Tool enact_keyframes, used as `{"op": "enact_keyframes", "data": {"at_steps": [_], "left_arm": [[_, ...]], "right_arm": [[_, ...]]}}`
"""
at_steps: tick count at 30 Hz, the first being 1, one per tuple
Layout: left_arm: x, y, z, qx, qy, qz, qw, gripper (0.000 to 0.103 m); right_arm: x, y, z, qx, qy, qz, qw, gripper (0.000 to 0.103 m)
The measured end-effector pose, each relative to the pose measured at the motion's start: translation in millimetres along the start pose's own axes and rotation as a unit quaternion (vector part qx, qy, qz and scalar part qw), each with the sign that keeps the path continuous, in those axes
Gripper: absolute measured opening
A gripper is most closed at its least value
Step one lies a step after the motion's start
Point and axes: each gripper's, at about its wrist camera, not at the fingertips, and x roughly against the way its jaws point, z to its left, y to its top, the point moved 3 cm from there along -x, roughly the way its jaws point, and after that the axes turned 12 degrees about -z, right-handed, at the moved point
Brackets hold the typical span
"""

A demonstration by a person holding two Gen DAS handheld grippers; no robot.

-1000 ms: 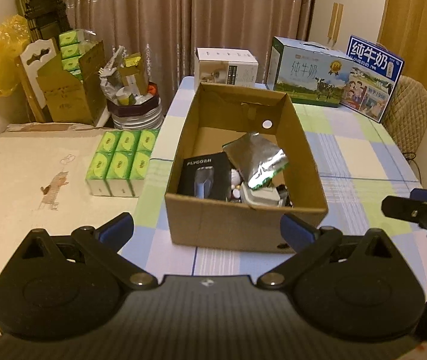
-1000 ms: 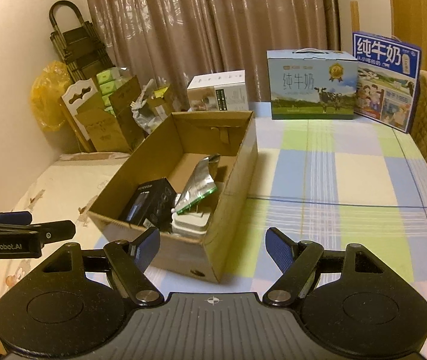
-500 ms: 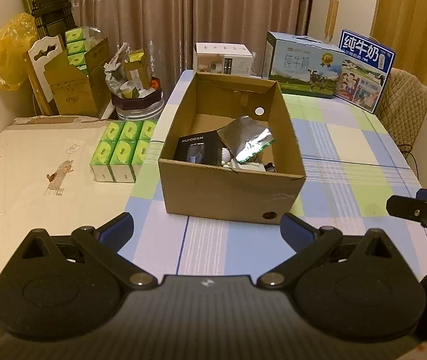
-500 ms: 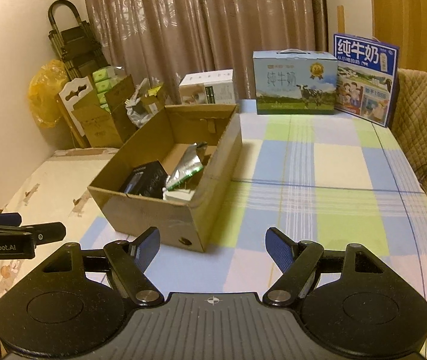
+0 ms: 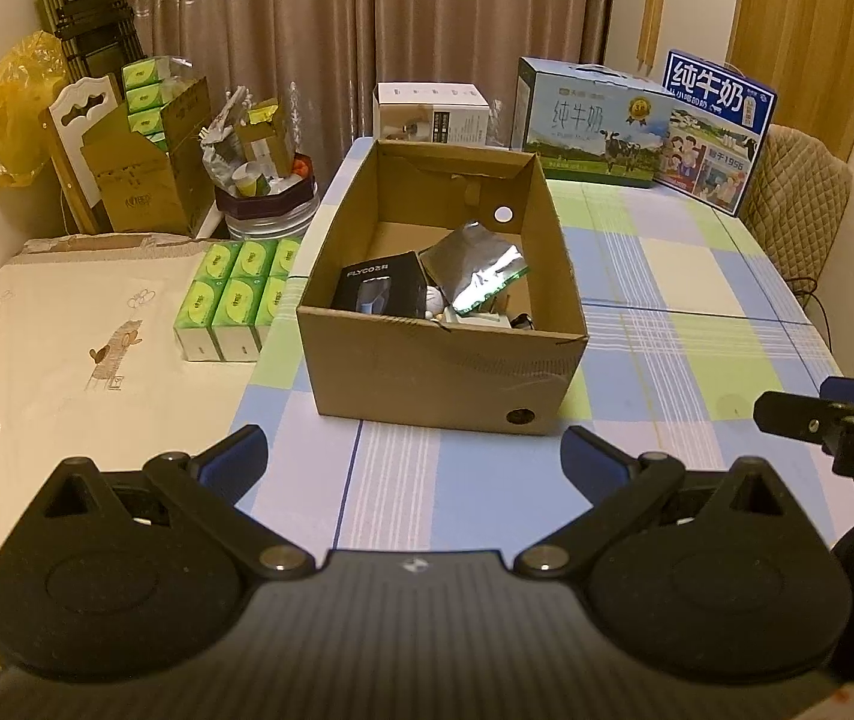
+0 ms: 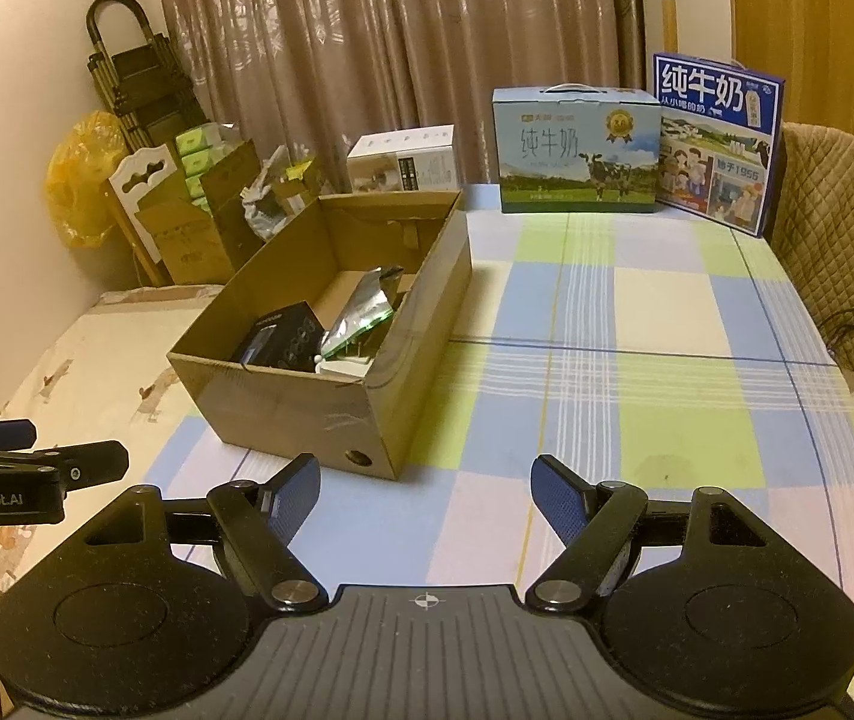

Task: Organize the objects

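An open cardboard box (image 5: 445, 378) (image 6: 307, 402) stands on the checked tablecloth. Inside it lie a black box (image 5: 376, 291) (image 6: 280, 339), a silver foil pouch (image 5: 475, 267) (image 6: 364, 312) and some small white items. My left gripper (image 5: 412, 456) hovers open in front of the box's near wall, nothing between its fingers. My right gripper (image 6: 427, 489) is open and empty too, over the cloth just right of the box's near corner. Each gripper shows at the edge of the other's view.
Two milk cartons (image 5: 595, 120) (image 6: 718, 138) and a white box (image 5: 433, 114) stand at the table's far edge. A pack of green tissue boxes (image 5: 235, 300) lies left of the cardboard box. A padded chair (image 6: 835, 210) stands at the right. Clutter fills the far left corner.
Both grippers have drawn back from the cardboard box, which now looks smaller and farther away. Their jaws have stayed open and empty.
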Motion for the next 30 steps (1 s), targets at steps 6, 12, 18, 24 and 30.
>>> {"op": "enact_keyframes", "data": {"at_steps": [6,12,18,24,30], "left_arm": [[-2,-1,-2,-0.003,-0.001,0.000,1.0000,0.102],[-5,-1,-4,-0.004,-0.002,0.001,1.0000,0.102],[-8,-2,-7,-0.006,-0.004,0.003,1.0000,0.102],[-10,-2,-11,-0.012,-0.009,0.003,0.9999,0.102],[-8,-2,-12,-0.007,-0.017,-0.006,0.9998,0.102]], "right_arm": [[-2,-2,0,-0.002,0.000,0.002,1.000,0.075],[-4,-4,-1,-0.002,-0.002,0.005,1.000,0.075],[-6,-6,-2,-0.005,-0.001,0.009,1.000,0.075],[-6,-6,-3,-0.005,-0.001,0.010,1.000,0.075],[-7,-6,-3,-0.006,-0.001,0.011,1.000,0.075]]}}
